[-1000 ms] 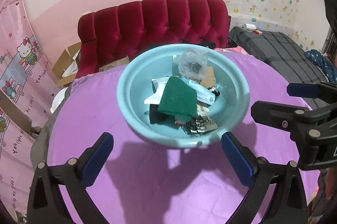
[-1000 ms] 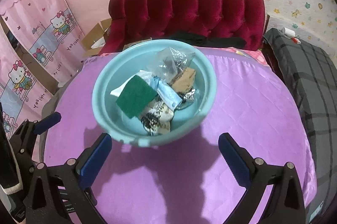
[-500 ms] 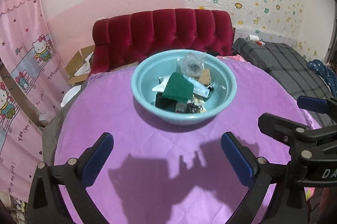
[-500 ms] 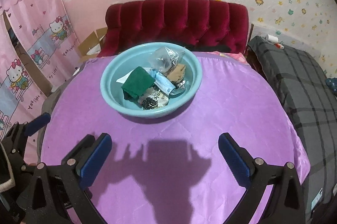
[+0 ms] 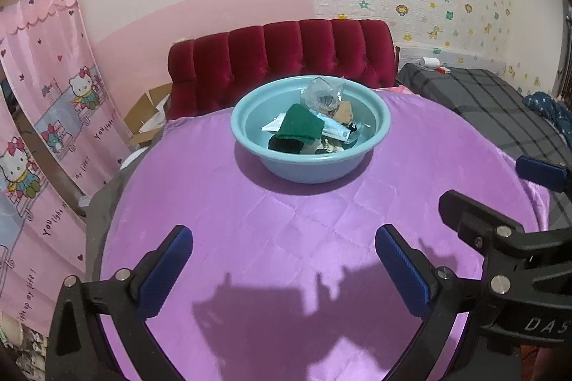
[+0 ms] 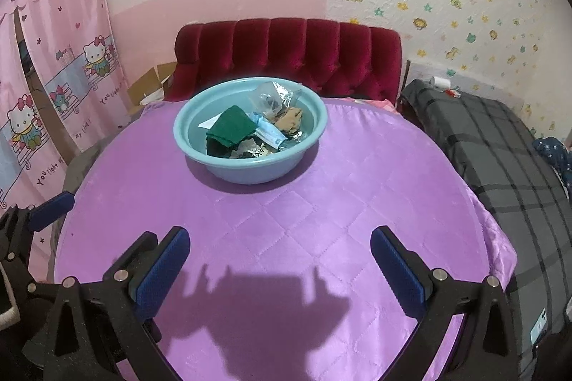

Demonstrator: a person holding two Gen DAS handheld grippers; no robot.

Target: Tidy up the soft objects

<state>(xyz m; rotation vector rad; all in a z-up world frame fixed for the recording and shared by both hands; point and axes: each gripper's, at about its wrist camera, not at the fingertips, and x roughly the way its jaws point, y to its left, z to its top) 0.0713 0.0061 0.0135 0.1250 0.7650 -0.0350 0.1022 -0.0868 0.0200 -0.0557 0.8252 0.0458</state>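
Nearest: my left gripper [image 5: 284,268] and right gripper [image 6: 279,268], both w/ jaws spread wide, nothing btwn the blue pads, hovering over the near edge of the bench [image 6: 321,202]. Right gripper also shows at the right side of the left view, so the two sit side by side, close but apart. Their shadows fall on the purple quilted cover just ahead. I judge I'm holding them back and high to get the whole bench in view, prob. either before a pick or w/ the sorting done; can't say which.

Mid bench: bare purple cover, no loose items on it.

Far centre: light blue basin [image 6: 186,145] resting on the cover, well apart from both grippers. All the soft stuff is inside it: green cloth [image 6: 232,127] on top, left of centre, draped over smth dark; clear plastic bag [image 6: 271,96] at the far side, standing above the rim; tan fabric piece [image 6: 291,120] to its right; a blue-white packet [image 6: 270,130] in the middle. Small bits at the near inside wall too blurry to ID. Piled loose, so they'd shift if the basin gets bumped.

Beyond: red tufted headboard [image 6: 286,55] behind the bench, grey plaid bed [image 6: 500,148] to the right, pink cartoon curtain [image 6: 53,66] far left.
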